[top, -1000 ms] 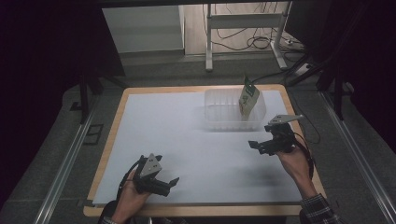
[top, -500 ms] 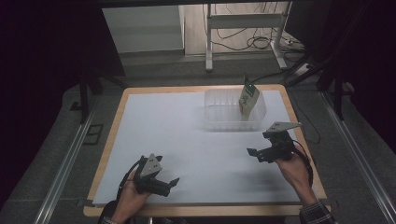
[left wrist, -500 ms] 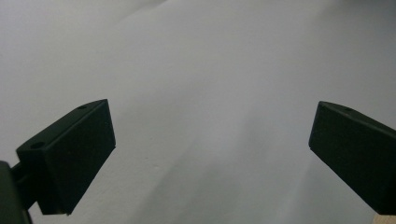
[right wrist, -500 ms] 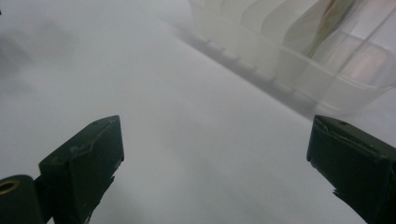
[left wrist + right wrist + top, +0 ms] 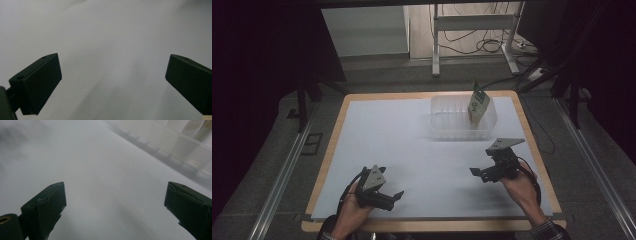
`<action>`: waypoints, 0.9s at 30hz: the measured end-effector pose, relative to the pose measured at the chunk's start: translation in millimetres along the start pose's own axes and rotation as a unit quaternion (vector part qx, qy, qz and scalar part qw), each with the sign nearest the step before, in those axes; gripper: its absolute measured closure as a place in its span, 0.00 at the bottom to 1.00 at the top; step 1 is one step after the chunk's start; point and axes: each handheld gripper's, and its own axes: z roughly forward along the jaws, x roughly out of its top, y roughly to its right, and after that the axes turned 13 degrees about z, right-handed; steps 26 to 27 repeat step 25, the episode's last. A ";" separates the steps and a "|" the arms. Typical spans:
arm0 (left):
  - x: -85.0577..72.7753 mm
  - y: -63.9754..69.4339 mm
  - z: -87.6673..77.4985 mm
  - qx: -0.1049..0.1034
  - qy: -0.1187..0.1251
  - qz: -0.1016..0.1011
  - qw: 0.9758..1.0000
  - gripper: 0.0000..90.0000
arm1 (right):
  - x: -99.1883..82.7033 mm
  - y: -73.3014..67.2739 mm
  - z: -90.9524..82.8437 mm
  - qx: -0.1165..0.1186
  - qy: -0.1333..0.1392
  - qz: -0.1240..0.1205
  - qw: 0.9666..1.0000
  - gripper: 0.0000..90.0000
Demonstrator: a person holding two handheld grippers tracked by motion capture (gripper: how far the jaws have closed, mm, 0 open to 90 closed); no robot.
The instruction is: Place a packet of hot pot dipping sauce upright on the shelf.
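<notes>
A clear plastic tub [image 5: 447, 131] stands at the back right of the white table sheet [image 5: 412, 135]. A small green and white packet [image 5: 478, 106] leans upright inside it at its right end. My left gripper [image 5: 391, 197] rests low near the front edge, open, with bare sheet between its jaws [image 5: 112, 82]. My right gripper [image 5: 476, 173] hovers at the front right, well short of the tub, open and holding nothing [image 5: 112, 202]. The tub's wall [image 5: 180, 147] and the packet [image 5: 200, 127] show blurred at the top right of the right gripper view.
The sheet lies on a wooden table top [image 5: 532, 150] whose edge runs close to my right hand. Metal rails [image 5: 282, 175] flank the table. Behind it stand a metal frame [image 5: 472, 30] and floor cables [image 5: 497, 45] in a dark room.
My right gripper has drawn back from beside the tub toward the front edge of the table. The left gripper has stayed where it was.
</notes>
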 end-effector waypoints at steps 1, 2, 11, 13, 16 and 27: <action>0.0 0.0 0.1 0.000 0.000 0.000 1.000 0.00 | -0.6 -0.8 1.5 0.002 -0.001 -0.002 1.000 0.04; -0.1 0.0 0.1 -0.001 -0.001 0.000 1.000 0.00 | -1.2 -2.0 2.9 0.003 -0.004 -0.002 1.000 0.04; 0.1 0.4 0.7 -0.005 -0.004 -0.001 1.000 0.00 | -6.7 -11.0 17.4 0.010 -0.021 -0.023 0.999 0.04; 0.0 0.4 0.7 -0.005 -0.005 -0.001 1.000 0.00 | -8.4 -12.3 21.1 0.010 -0.027 -0.026 0.999 0.04; 0.0 0.4 0.8 -0.006 -0.006 -0.002 1.000 0.00 | -10.5 -12.7 25.3 0.011 -0.035 -0.028 0.999 0.04; 0.5 0.2 1.1 -0.007 -0.007 -0.003 1.000 0.00 | -11.4 -9.8 26.9 0.017 -0.041 -0.026 0.999 0.03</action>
